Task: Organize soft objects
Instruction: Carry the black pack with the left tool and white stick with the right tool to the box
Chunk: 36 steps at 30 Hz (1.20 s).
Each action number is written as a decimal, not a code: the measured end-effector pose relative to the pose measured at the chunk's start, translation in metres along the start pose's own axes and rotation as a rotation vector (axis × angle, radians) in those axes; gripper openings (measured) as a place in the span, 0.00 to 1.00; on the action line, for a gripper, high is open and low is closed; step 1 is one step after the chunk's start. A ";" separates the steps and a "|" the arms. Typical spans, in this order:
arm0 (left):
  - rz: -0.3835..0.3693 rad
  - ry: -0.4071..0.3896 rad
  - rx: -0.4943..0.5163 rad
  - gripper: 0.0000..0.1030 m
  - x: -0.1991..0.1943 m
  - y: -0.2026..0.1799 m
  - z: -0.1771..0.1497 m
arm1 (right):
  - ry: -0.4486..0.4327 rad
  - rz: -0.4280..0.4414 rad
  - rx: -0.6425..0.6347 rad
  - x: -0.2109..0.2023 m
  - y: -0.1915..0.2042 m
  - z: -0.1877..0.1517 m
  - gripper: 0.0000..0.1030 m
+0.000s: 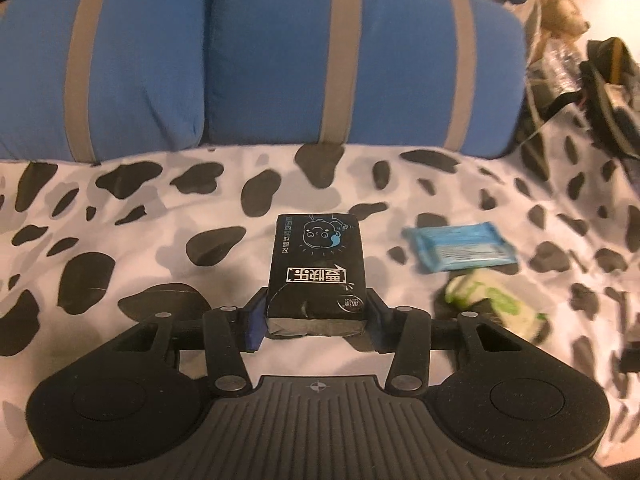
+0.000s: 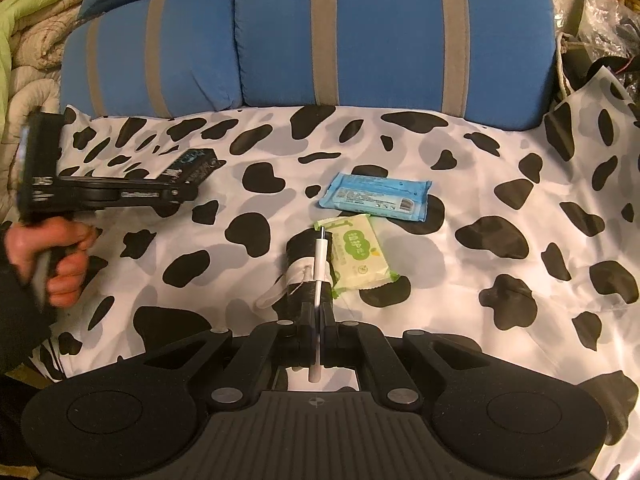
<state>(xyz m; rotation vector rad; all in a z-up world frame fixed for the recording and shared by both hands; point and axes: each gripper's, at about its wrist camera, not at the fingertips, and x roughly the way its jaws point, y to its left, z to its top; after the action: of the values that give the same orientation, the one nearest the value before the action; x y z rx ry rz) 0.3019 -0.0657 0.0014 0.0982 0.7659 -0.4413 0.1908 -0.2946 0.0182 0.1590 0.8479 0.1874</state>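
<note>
On the spotted bedsheet [image 2: 500, 168], both tongs are gripping something.
Right gripper [image 2: 319, 316], tilted downward, is pinched tight on a thin white stick [image 2: 321, 256] pointing to 12 o'clock. Left gripper [image 1: 316, 314], gripped by a hand [image 2: 48, 264] at 9 o'clock, clamps a black tissue pack [image 1: 316, 272] lengthwise toward the blue pillows [image 1: 360, 72].

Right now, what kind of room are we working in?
Probably a bedroom, on a bed: a cow-print sheet, two blue striped pillows at its head, and a quilted comforter bunched alongside.
</note>
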 end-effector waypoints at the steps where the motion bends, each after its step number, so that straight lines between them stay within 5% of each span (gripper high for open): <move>1: -0.003 -0.006 0.005 0.45 -0.007 -0.002 -0.001 | -0.002 0.001 -0.003 -0.001 0.001 0.000 0.04; 36: -0.115 0.038 0.033 0.45 -0.138 -0.047 -0.090 | -0.007 0.089 0.001 -0.049 0.040 -0.051 0.04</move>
<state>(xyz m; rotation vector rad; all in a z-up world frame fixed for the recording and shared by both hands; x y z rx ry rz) 0.1362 -0.0384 0.0347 0.0940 0.8046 -0.5629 0.1169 -0.2636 0.0289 0.1981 0.8344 0.2701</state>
